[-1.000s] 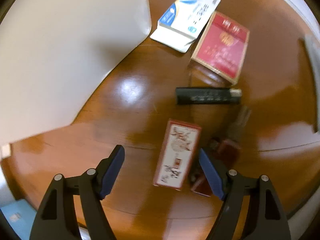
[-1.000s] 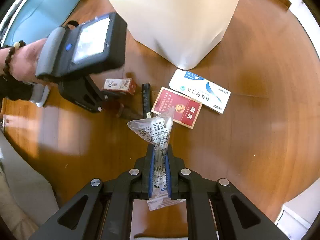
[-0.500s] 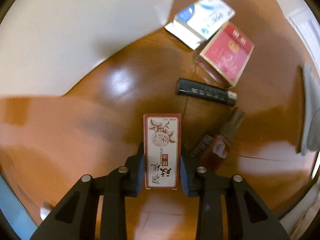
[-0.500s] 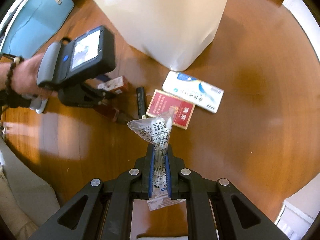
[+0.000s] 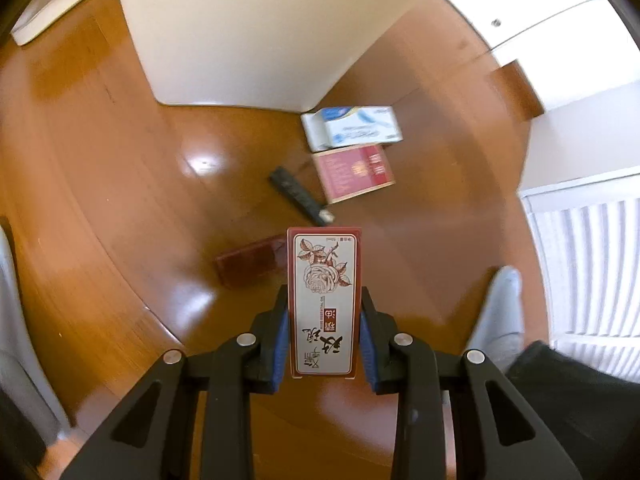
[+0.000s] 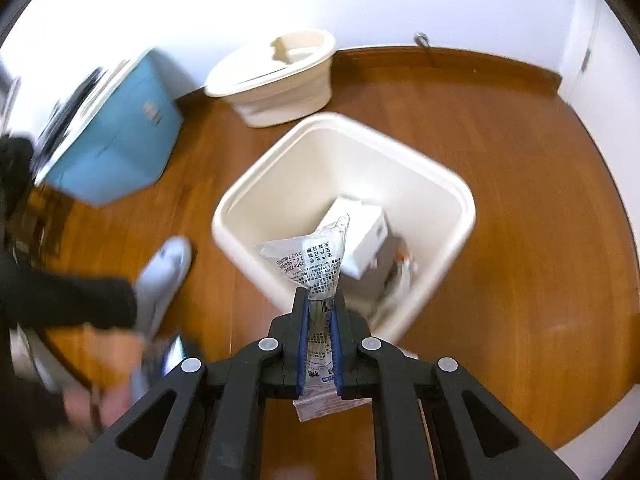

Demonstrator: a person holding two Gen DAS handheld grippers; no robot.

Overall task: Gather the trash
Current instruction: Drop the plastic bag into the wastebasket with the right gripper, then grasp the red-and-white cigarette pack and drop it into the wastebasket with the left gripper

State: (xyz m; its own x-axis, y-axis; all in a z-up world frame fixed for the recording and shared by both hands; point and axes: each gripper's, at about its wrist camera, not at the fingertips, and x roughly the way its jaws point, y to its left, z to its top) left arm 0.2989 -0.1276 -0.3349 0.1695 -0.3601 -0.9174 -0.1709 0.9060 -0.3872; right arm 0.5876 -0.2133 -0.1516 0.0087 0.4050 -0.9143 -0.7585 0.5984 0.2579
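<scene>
My left gripper (image 5: 323, 312) is shut on a red and white rose-print box (image 5: 323, 300), held above the wood floor. Below it lie a brown bottle (image 5: 250, 264), a black lighter-like stick (image 5: 300, 196), a red pack (image 5: 352, 172) and a blue and white box (image 5: 352, 127), beside the cream trash bin (image 5: 240, 32). My right gripper (image 6: 320, 312) is shut on a clear printed plastic wrapper (image 6: 310, 260), held above the near rim of the open bin (image 6: 452, 184). A white box (image 6: 360, 236) and other trash lie inside the bin.
The bin's lid (image 6: 276, 68) lies on the floor behind it. A blue case (image 6: 116, 140) stands at the left. The person's socked foot (image 6: 164, 268) is beside the bin; it also shows in the left wrist view (image 5: 500, 308). White walls border the floor.
The left gripper closed on the rose-print box and lifted it off the floor. The right gripper rose with the wrapper and now looks down into the open bin.
</scene>
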